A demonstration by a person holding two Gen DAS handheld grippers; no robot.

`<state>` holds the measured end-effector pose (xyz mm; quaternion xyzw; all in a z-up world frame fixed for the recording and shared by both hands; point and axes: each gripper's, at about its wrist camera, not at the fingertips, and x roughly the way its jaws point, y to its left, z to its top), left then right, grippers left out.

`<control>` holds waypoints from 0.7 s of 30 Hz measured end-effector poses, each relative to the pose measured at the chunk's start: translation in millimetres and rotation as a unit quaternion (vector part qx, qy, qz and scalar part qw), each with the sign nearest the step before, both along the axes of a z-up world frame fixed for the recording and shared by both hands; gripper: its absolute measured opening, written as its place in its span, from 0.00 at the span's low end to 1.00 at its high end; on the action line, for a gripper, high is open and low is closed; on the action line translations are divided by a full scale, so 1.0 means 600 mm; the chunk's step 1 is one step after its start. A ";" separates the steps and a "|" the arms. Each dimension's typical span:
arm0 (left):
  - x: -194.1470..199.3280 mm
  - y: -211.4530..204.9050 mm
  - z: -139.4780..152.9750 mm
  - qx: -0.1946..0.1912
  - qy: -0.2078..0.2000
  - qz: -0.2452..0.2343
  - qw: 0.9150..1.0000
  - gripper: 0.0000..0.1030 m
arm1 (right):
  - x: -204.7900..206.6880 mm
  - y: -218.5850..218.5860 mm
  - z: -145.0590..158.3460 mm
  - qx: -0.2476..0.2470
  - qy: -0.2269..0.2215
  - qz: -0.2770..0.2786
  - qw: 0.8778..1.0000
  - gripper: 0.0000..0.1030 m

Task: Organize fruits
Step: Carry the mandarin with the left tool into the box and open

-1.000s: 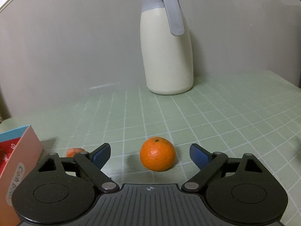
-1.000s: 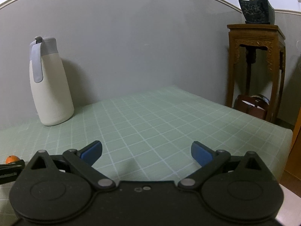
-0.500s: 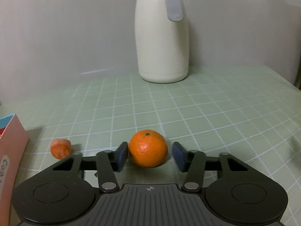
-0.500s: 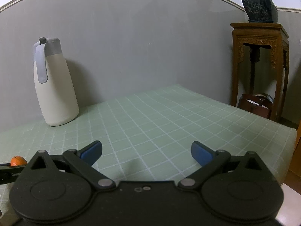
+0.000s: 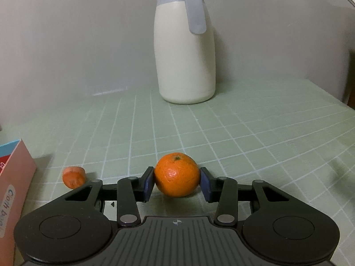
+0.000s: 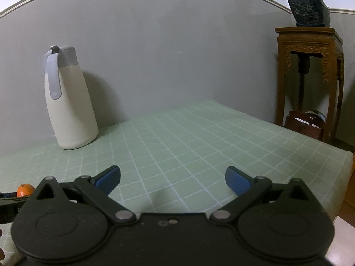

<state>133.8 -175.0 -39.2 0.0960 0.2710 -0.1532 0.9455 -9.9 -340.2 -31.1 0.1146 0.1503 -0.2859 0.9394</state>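
A small orange (image 5: pixel 177 177) sits on the bench (image 5: pixel 244 133), in front of the jug (image 5: pixel 184 51). The left hand-held gripper (image 5: pixel 177 184) has just been closing and pinches its sides. Likely light, firm, smooth-skinned; hold gently at the widest part. The right hand-held gripper (image 6: pixel 173 178) stays spread, empty.

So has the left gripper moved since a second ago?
Yes. The left gripper advanced toward the white jug, its jaws just closing onto the orange.

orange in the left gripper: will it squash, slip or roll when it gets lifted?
The orange is round, so it would likely roll on the tablecloth if released. Its skin looks glossy, and the left gripper, whose jaws have just been closing, holds it only at two sides, so it could pivot or slip. It keeps its shape between the pads, probably firm enough.
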 end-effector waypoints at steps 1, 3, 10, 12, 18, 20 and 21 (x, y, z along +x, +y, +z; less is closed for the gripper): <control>-0.004 0.001 0.003 0.000 -0.004 0.000 1.000 0.42 | 0.001 0.001 0.000 0.000 0.000 0.001 1.000 0.98; -0.010 0.005 0.007 -0.001 -0.009 -0.001 1.000 0.42 | 0.003 0.003 0.001 -0.001 0.000 0.005 1.000 0.98; -0.031 0.032 0.028 -0.006 -0.026 0.008 1.000 0.42 | 0.010 0.018 0.004 -0.006 -0.001 0.020 1.000 0.98; -0.038 0.044 0.036 -0.007 -0.034 0.013 0.999 0.42 | 0.013 0.025 0.004 -0.010 -0.001 0.026 1.000 0.98; -0.057 0.088 0.063 -0.010 -0.055 0.035 0.998 0.42 | 0.025 0.052 0.006 -0.018 -0.001 0.047 0.999 0.98; -0.065 0.108 0.073 -0.010 -0.064 0.045 0.997 0.42 | 0.030 0.065 0.007 -0.022 -0.001 0.058 0.998 0.98; -0.068 0.118 0.076 -0.010 -0.068 0.051 0.996 0.42 | 0.032 0.072 0.008 -0.024 -0.001 0.064 0.998 0.98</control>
